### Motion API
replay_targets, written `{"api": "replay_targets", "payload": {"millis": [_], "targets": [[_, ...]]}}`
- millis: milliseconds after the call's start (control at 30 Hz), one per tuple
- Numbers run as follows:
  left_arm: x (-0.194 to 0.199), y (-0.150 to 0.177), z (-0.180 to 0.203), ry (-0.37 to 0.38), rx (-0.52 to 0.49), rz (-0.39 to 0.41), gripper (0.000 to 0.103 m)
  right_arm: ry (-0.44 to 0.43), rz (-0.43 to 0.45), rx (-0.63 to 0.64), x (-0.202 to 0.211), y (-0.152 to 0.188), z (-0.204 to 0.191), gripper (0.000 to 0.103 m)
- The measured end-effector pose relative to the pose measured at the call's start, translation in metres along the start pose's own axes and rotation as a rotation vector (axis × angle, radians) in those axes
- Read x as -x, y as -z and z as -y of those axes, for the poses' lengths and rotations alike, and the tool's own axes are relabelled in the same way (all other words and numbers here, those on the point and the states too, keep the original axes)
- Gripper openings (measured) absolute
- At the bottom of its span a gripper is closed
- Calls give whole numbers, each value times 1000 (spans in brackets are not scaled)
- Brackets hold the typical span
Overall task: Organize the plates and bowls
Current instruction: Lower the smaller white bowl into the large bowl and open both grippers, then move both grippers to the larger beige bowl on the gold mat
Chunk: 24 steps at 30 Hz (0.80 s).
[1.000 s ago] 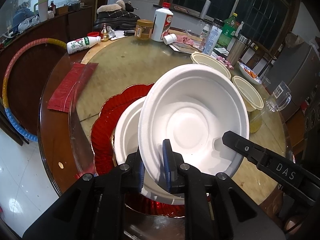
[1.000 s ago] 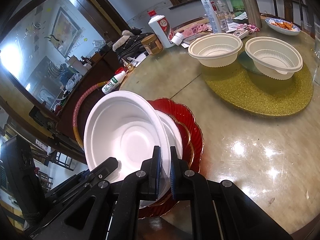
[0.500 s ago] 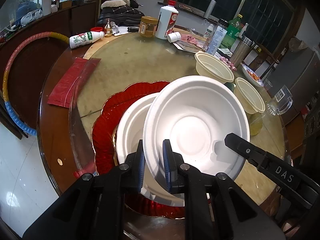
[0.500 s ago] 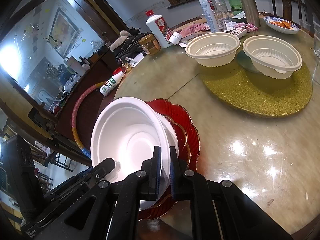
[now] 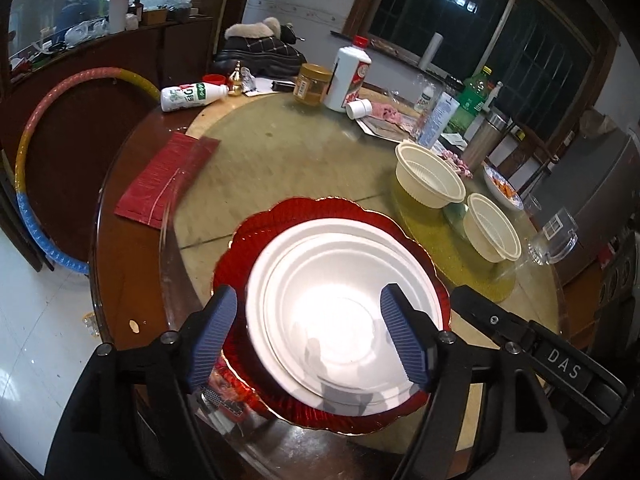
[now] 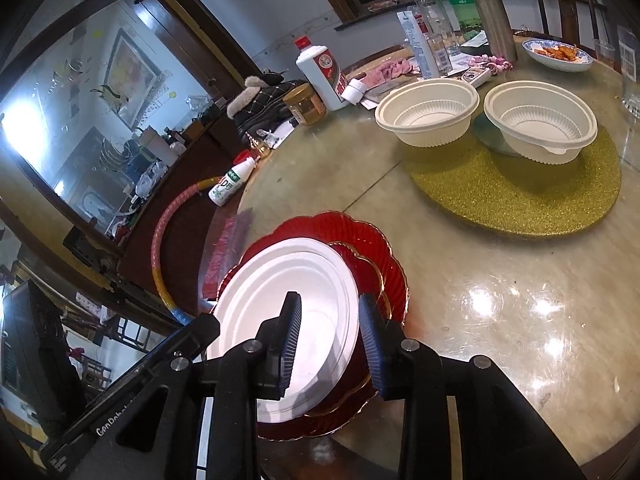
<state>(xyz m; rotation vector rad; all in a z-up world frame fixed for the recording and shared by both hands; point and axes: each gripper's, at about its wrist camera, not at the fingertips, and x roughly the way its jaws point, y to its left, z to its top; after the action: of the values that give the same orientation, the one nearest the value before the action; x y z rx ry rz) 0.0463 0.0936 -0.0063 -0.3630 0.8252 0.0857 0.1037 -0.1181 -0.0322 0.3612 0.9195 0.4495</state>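
Two white foam plates (image 5: 336, 312) lie nested on a red scalloped plate (image 5: 280, 220) at the near table edge; they also show in the right wrist view (image 6: 288, 304) on the red plate (image 6: 376, 256). My left gripper (image 5: 308, 334) is open, its blue pads either side of the stack. My right gripper (image 6: 330, 340) is open over the stack's near rim. Two cream plastic bowls (image 6: 428, 112) (image 6: 540, 120) stand on a gold mat (image 6: 520, 196).
Far side of the round table (image 5: 280, 152) holds a white bottle (image 5: 346, 74), a jar (image 5: 314, 84), a lying milk bottle (image 5: 188, 96), drink bottles and a food dish (image 6: 558, 54). A red packet (image 5: 164, 180) lies left. A glass mug (image 5: 554, 236) stands right.
Both grippers have opened and let go of the top white plate, which now lies flat, nested in the plate below. Both grippers have drawn back a little.
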Motion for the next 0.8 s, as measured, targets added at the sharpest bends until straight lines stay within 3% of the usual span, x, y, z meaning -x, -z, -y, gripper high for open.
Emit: {"api": "replay_targets", "payload": {"millis": [67, 133, 400, 667, 800], "targets": [[2, -1, 0, -3, 0, 4, 74, -29, 8, -23, 3, 0, 3, 44], [3, -1, 0, -5, -1, 8, 74, -44, 17, -40, 5, -1, 4, 60], [5, -2, 2, -11, -12, 11, 74, -89, 29, -123, 9, -4, 18, 86], [4, -5, 9, -24, -28, 9, 74, -140, 1, -209, 6, -7, 39, 91], [2, -7, 11, -37, -35, 17, 74, -158, 28, -225, 10, -11, 48, 92]]}}
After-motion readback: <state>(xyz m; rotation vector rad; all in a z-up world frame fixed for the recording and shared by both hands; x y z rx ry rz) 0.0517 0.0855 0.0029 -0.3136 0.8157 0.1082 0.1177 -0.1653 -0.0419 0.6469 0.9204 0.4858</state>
